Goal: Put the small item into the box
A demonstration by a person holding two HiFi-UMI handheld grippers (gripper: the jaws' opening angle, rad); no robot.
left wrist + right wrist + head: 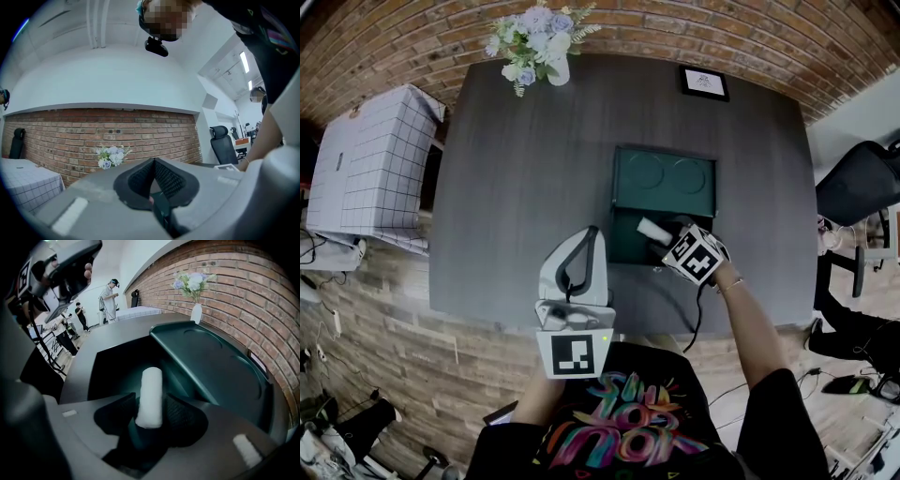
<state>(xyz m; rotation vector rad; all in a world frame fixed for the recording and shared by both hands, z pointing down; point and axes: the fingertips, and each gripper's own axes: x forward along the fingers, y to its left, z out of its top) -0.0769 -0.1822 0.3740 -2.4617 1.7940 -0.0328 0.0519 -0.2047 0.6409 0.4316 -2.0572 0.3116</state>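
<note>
The left claw (592, 232) is hanging over the near edge of the bench (516, 187), a little left of its middle. Its jaws are pressing together and are gripping nothing.

Just to its right and slightly further in, the person's right hand is holding the right claw (151, 399) over the near half of the dark green box (623, 246). Its jaws are standing apart, with the small white roll (151, 380) sitting between them and pointing out over the hollow of the box. The pads are flanking the roll's near end rather than squeezing it. I cannot tell whether its far end is touching the box floor.

Beyond that, the box's lid (664, 181) is lying open and flat toward the middle of the bench, showing two round dents. A vase of flowers (534, 42) is standing at the far edge, left of centre, and a small framed card (704, 82) is sitting near the far right corner. A brick wall (694, 28) is running behind them.

Off the left edge, a checked cloth (370, 159) is covering another surface, and an office chair (862, 183) is standing off the right edge.
</note>
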